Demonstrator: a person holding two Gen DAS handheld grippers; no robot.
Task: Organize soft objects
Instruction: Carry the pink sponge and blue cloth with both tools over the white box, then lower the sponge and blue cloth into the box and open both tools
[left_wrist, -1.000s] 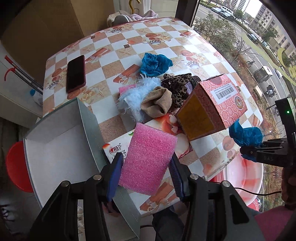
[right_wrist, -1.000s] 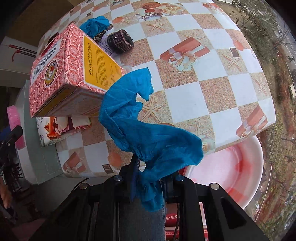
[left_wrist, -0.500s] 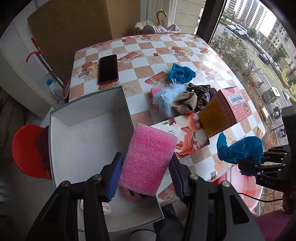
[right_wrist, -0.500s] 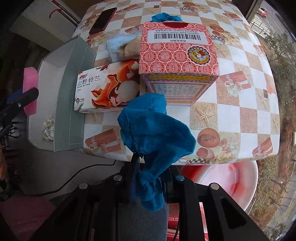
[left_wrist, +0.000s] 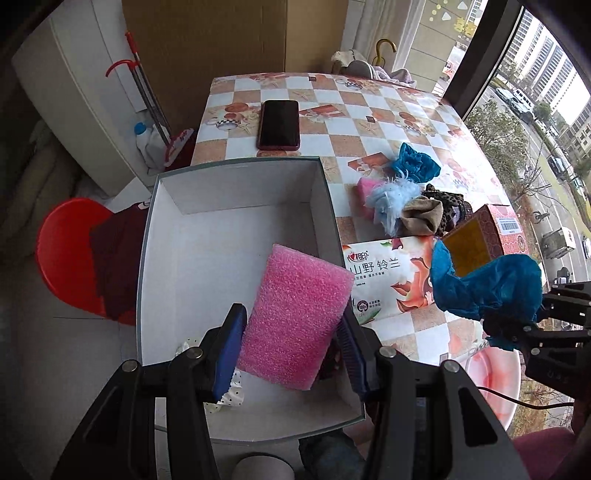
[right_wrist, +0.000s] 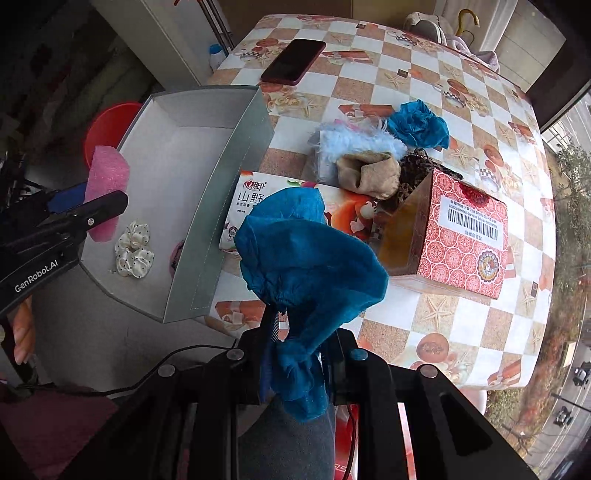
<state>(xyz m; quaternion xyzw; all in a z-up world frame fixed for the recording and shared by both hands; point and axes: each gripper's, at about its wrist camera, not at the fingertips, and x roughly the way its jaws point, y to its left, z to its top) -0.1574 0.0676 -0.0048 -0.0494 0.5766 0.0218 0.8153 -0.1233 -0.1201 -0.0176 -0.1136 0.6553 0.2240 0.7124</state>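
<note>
Pink foam (left_wrist: 295, 317), now over white box (left_wrist: 229, 236), gripped between left fingers (left_wrist: 231, 350)

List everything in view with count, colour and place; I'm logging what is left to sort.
foam pad: 1, pink, clamped in the left hand-held gripper above the box
shoe cover: 1, blue, pinched in the right hand-held gripper
box: 1, grey outside, white inside, at the table's edge
scrunchie: 1, cream with dots, inside the box
soft pile: blue, pale blue, tan, leopard pieces, mid-table
tissue pack: 1, white and orange, beside the box
carton: 1, red patterned, on the table
phone: 1, dark, far side of the table
left hand-held gripper: black, blue pads
right hand-held gripper: black
</note>
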